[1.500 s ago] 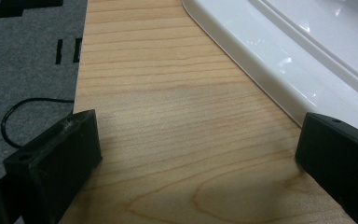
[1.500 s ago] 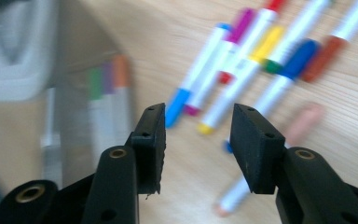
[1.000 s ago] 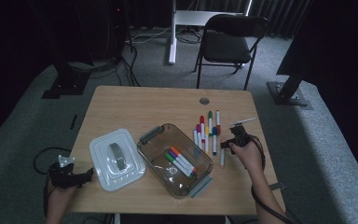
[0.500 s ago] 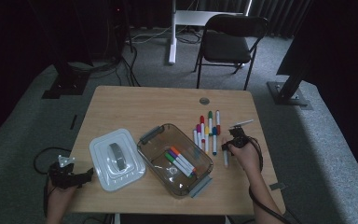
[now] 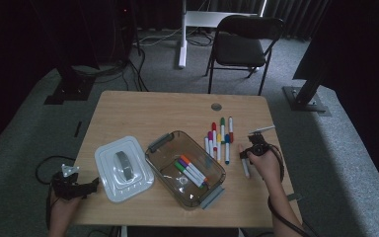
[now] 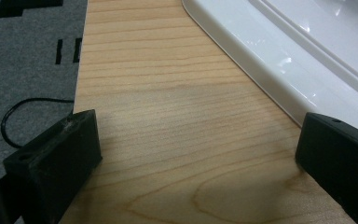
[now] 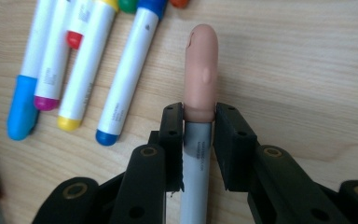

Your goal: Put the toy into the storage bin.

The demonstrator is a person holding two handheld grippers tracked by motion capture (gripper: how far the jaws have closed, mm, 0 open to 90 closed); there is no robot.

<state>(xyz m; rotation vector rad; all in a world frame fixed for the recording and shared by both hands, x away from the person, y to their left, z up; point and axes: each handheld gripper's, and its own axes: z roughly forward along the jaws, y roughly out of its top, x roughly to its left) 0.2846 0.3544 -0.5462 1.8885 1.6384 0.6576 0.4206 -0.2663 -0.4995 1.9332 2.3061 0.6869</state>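
Four markers beside claw — unobstructed.

We are looking at a studio or lab set up for recording. A small wooden table is standing alone on grey carpet, with black curtains hanging behind it, metal stand bases sitting off its far corners, cables trailing across the floor and a folding chair waiting beyond its far edge.
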